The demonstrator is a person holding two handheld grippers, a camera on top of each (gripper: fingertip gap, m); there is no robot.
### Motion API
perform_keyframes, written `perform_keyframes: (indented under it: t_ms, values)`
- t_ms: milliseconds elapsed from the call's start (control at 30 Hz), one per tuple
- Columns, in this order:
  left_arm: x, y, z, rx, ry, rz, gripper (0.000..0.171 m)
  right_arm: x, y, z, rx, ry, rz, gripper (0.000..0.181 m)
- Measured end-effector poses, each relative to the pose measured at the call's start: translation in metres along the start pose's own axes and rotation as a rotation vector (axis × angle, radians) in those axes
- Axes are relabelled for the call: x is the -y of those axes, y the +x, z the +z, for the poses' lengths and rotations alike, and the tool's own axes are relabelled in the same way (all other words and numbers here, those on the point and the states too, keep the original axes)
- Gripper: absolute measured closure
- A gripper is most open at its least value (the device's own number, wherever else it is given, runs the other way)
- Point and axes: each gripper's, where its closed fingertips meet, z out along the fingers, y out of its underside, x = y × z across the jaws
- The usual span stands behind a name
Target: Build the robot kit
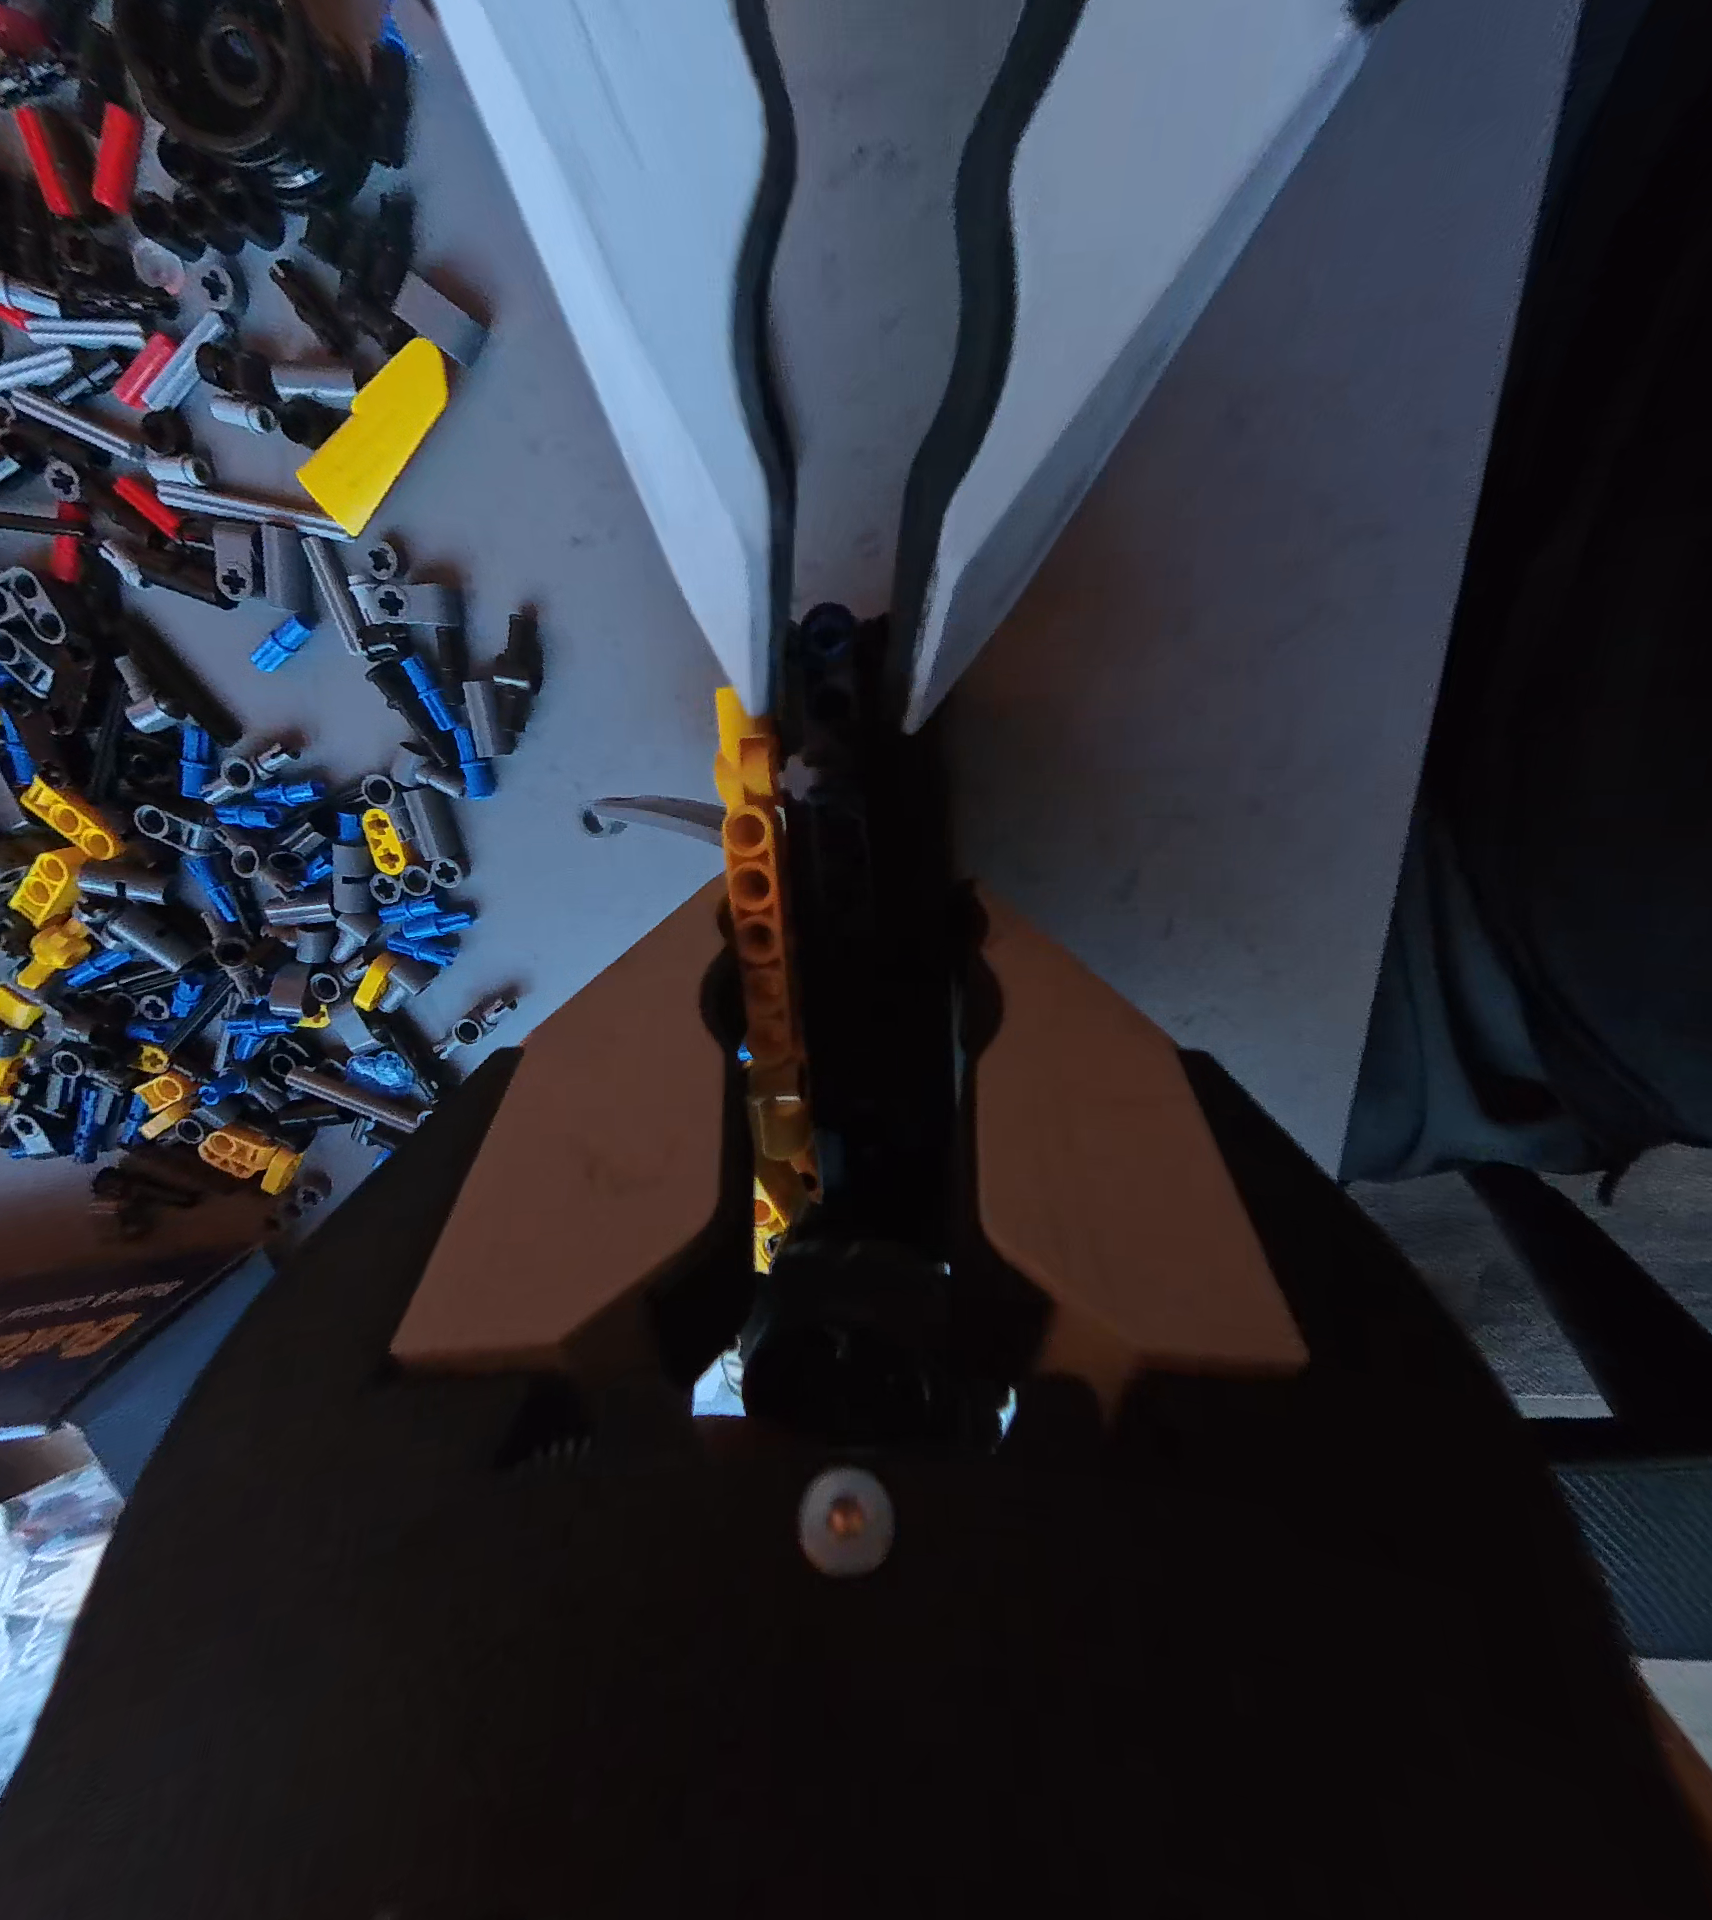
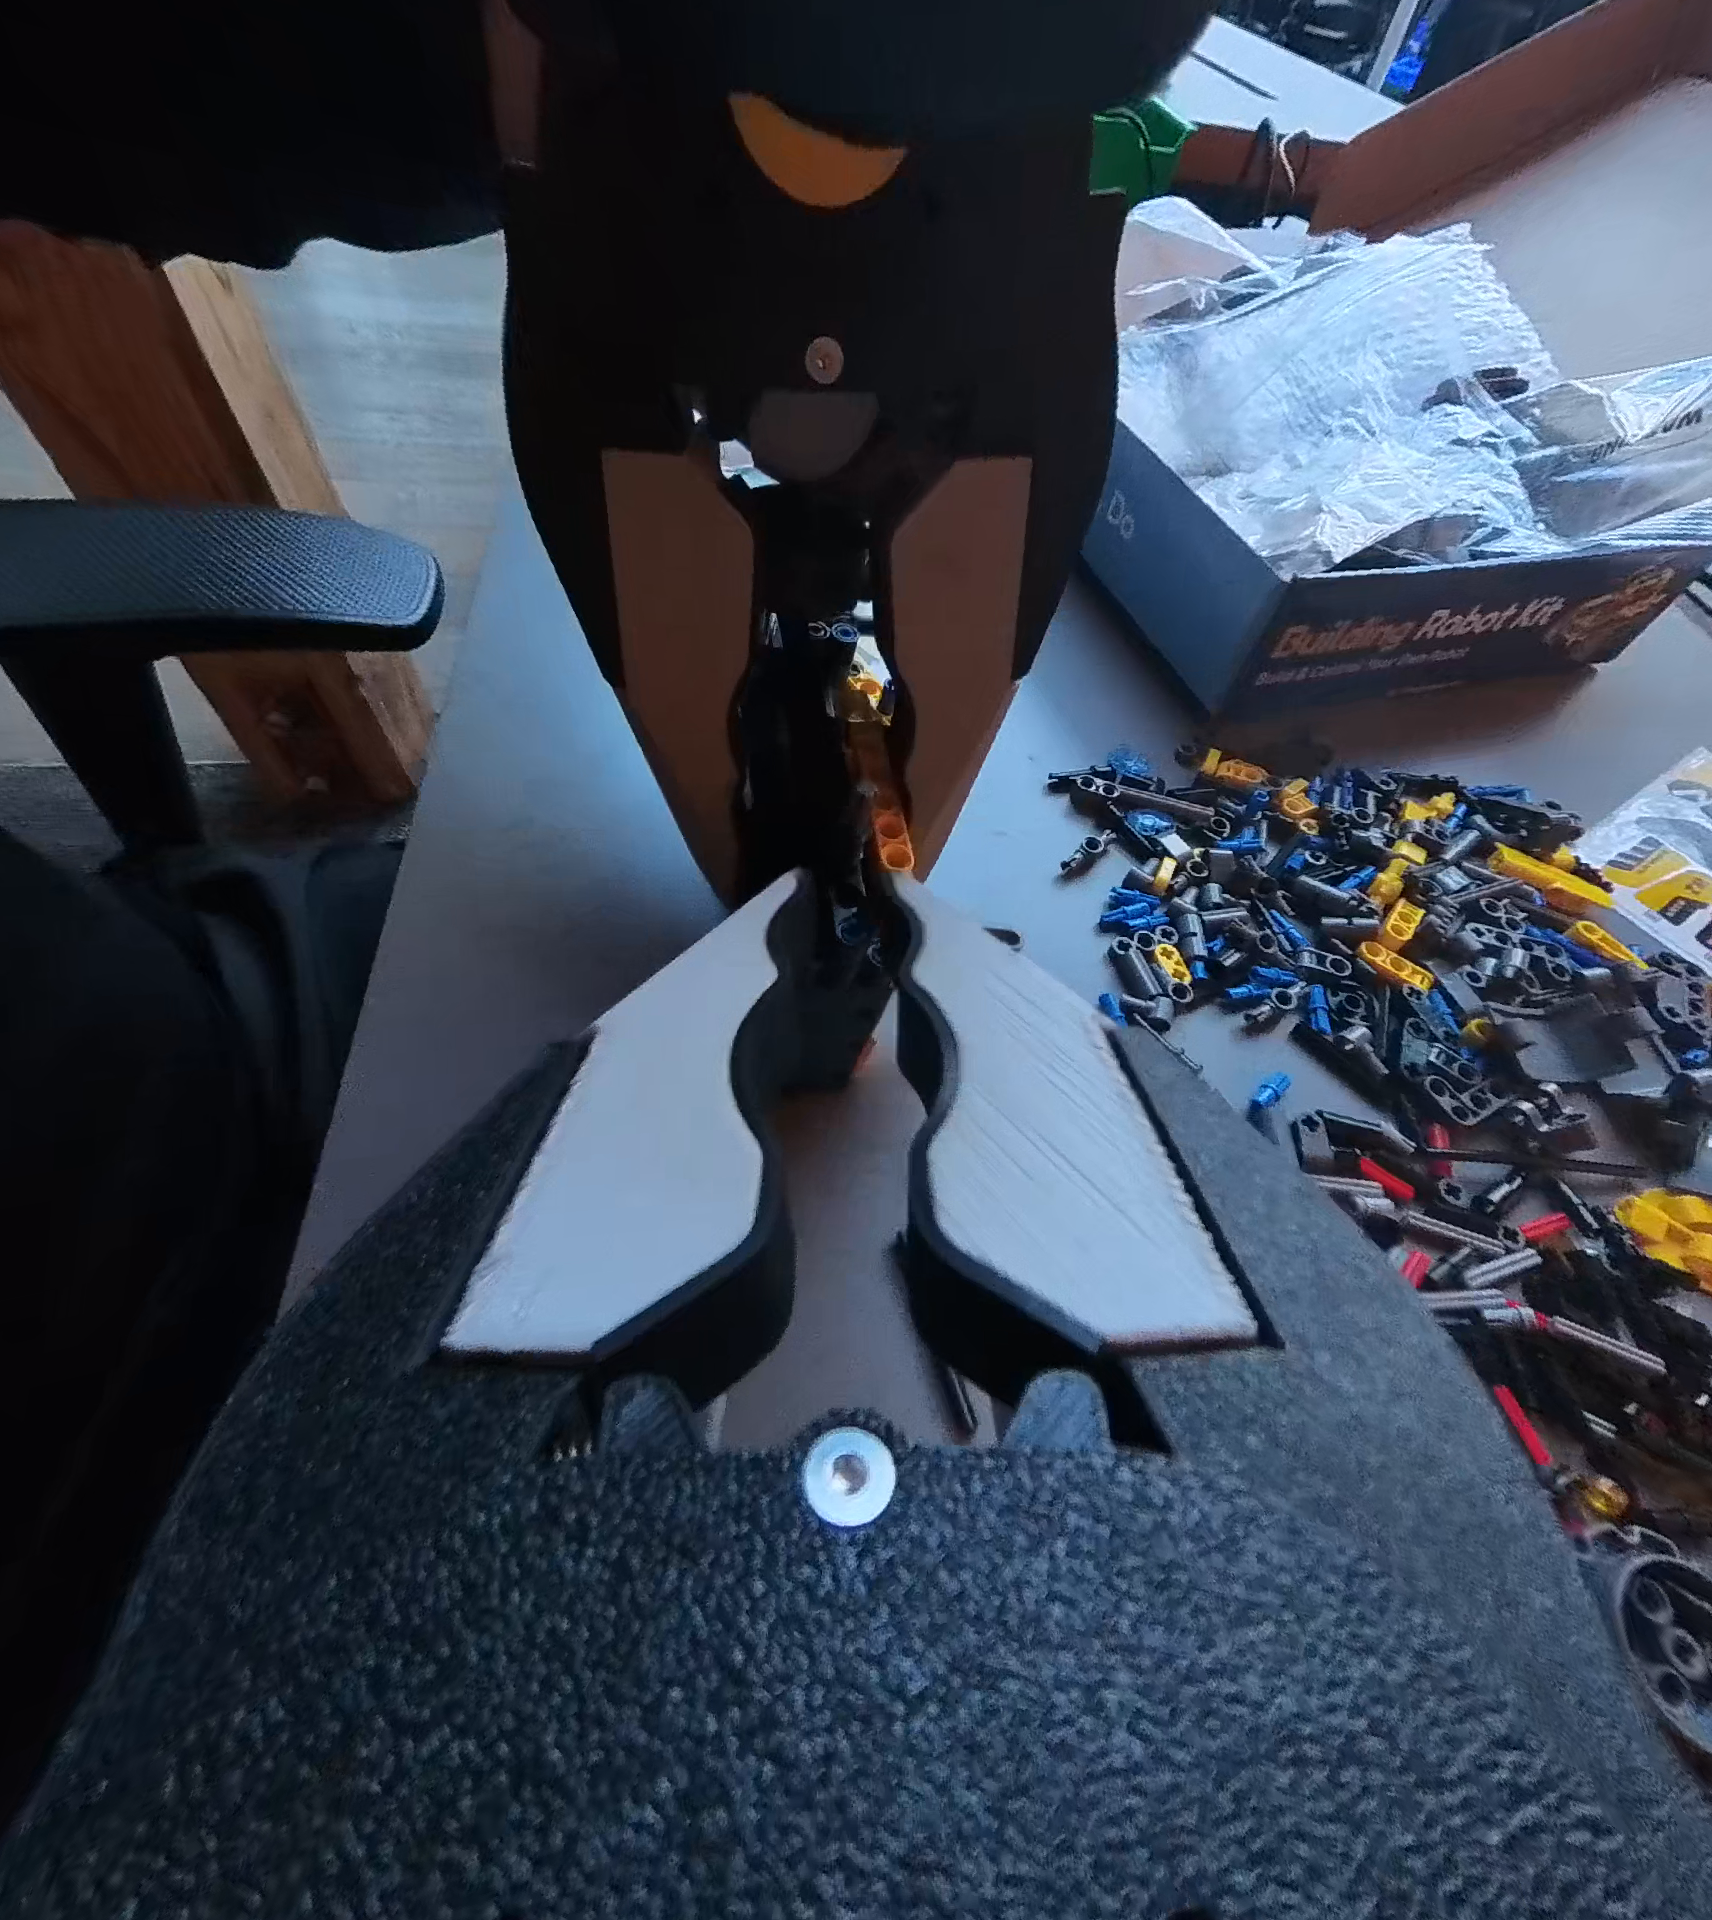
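1. I hold one long toy build with both grippers, tip to tip. It is made of black bars with an orange bar on one side.
2. My left gripper has brown fingers. They are nearly closed and squeeze the near end of the build.
3. My right gripper has white fingers. They are almost closed too, with just a thin gap, and pinch the other end of the build at 12 o'clock in the right view.
4. To do this well, I think I should keep both grips firm and the build straight, so it does not bend or snap apart.
5. A big pile of small bricks lies on the grey table at about 3 o'clock in the right view.
6. A box with crinkly plastic bags sits at 2 o'clock.
7. A chair arm is at 9 o'clock.
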Motion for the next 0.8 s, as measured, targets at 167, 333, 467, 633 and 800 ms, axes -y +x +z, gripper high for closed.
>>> perform_keyframes:
  t_ms: [167, 333, 467, 633, 800]
  values:
    - [-0.001, -0.002, 0.000, -0.025, 0.008, -0.012, 0.136, 0.004, 0.003, 0.004, 0.046, 0.040, 0.093, 0.174]
    - [0.000, -0.003, 0.001, -0.022, 0.008, -0.014, 0.136, 0.005, 0.003, 0.008, 0.117, 0.073, 0.190, 0.175]
    - [0.000, -0.003, 0.001, 0.004, -0.014, -0.013, 0.136, 0.007, 0.001, 0.011, 0.133, 0.079, 0.219, 0.175]
    - [-0.001, -0.004, 0.003, 0.055, -0.039, -0.010, 0.137, 0.048, 0.021, -0.013, 0.001, 0.345, 0.227, 0.177]
    - [0.015, -0.002, 0.008, 0.109, -0.039, 0.010, 0.136, 0.053, 0.064, -0.018, -0.102, 0.271, 0.210, 0.176]
